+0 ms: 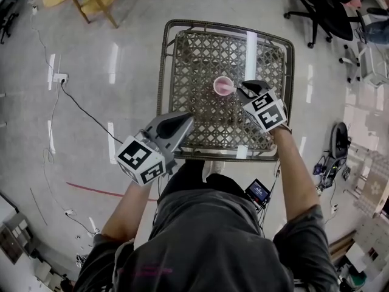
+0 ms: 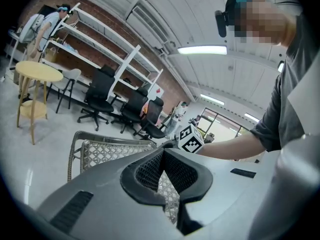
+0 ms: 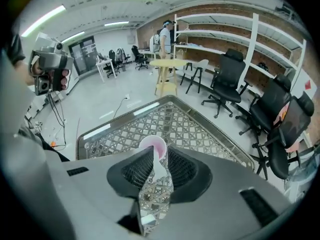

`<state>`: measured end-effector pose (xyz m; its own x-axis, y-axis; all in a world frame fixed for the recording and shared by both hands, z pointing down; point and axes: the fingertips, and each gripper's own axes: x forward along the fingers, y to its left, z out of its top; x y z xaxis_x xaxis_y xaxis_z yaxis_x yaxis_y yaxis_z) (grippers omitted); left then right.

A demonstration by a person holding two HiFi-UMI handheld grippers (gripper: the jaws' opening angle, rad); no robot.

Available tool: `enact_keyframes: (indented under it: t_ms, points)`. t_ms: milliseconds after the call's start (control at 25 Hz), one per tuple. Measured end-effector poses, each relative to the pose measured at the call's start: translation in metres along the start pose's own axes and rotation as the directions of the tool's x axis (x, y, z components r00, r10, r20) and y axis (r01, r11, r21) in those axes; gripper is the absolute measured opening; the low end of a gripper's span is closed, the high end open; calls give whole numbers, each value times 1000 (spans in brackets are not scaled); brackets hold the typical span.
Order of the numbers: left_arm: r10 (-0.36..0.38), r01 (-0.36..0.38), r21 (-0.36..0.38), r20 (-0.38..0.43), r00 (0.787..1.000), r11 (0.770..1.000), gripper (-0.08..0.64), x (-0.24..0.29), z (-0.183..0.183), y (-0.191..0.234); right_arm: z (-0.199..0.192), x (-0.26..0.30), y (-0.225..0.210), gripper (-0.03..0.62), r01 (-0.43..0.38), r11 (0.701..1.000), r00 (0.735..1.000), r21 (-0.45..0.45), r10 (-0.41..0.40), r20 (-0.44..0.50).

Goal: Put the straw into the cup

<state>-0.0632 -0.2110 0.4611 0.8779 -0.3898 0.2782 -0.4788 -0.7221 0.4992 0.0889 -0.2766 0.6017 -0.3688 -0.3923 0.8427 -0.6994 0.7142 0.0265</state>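
On a square woven-lattice table (image 1: 200, 59), a small pink cup (image 1: 223, 86) stands near the middle, with a white straw (image 3: 156, 165) reaching its mouth.
The right gripper (image 1: 243, 90) sits just beside the cup, its jaws clenched on the straw, whose far end crosses the near rim into the cup. Nothing else shows inside the cup. The left gripper (image 1: 185, 121) hovers over the table's near edge, well apart from the cup, jaws closed and empty.

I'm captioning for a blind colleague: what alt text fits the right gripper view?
The right gripper pinches a white straw, its tip at the rim of a pink cup on a lattice-topped table. Behind stand office chairs and shelves.
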Motion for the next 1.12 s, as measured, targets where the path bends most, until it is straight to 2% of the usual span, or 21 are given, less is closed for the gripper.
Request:
enact_keyframes:
  t_ms: [480, 760, 960, 1120]
  points:
    - [-7, 7, 61, -2, 1000, 998, 11, -1, 14, -29, 16, -55, -4, 49, 37, 995, 989, 92, -49, 138]
    - [-25, 25, 99, -1, 1000, 995, 11, -4, 29, -34, 38, -97, -1, 49, 43, 984, 964, 173, -87, 252]
    - [-60, 62, 133, -21, 998, 989, 11, -6, 32, -40, 45, -117, 1, 49, 48, 969, 945, 241, -122, 302]
    - [-63, 64, 153, -14, 998, 986, 11, -9, 37, -44, 46, -130, 5, 49, 33, 958, 932, 286, -132, 338]
